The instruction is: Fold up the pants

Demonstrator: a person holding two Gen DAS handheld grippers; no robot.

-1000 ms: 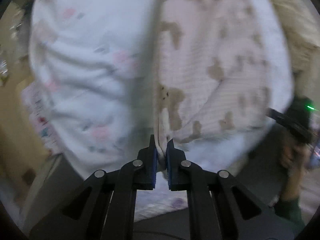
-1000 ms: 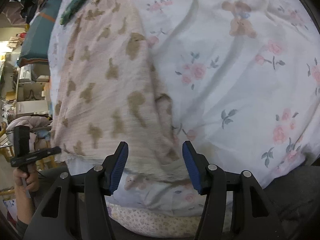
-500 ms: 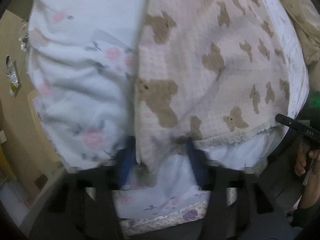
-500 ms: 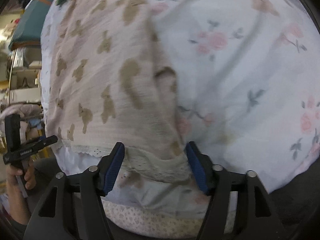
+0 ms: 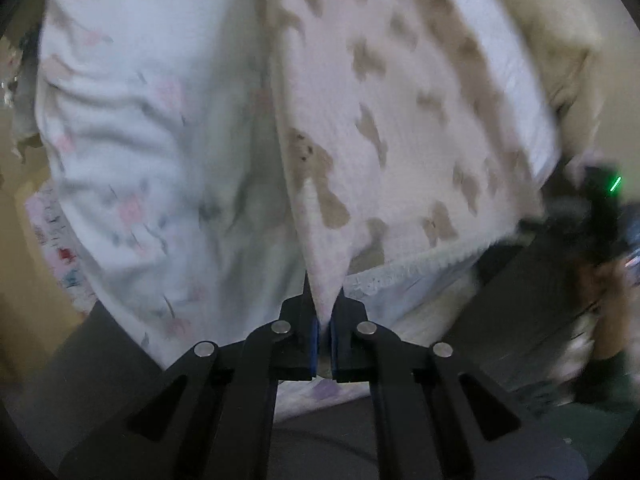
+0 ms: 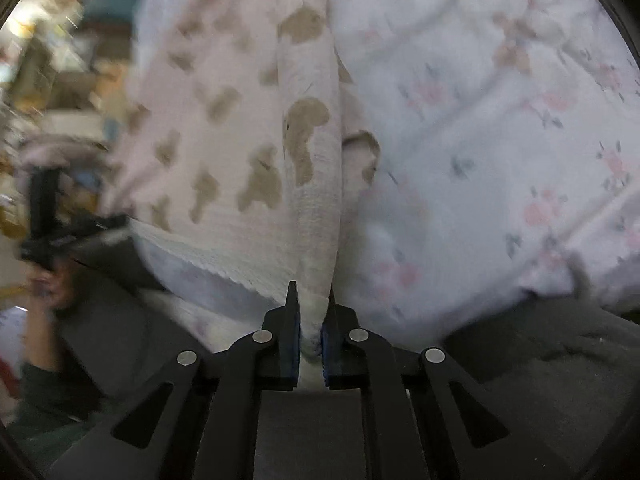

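You are now clamping both the left gripper (image 5: 324, 320) and right gripper (image 6: 310, 320) onto the near hem corners of the pink bear-print cotton pants (image 5: 400, 120), which were free half a second ago and are lying on the floral bedsheet (image 6: 500, 140), so lifting can begin.

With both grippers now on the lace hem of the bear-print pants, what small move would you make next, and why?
Probably lift both corners together and carry the hem away over the pants. The left gripper and right gripper are each shut on a hem corner of the pants, which lie flat on the floral bedding.
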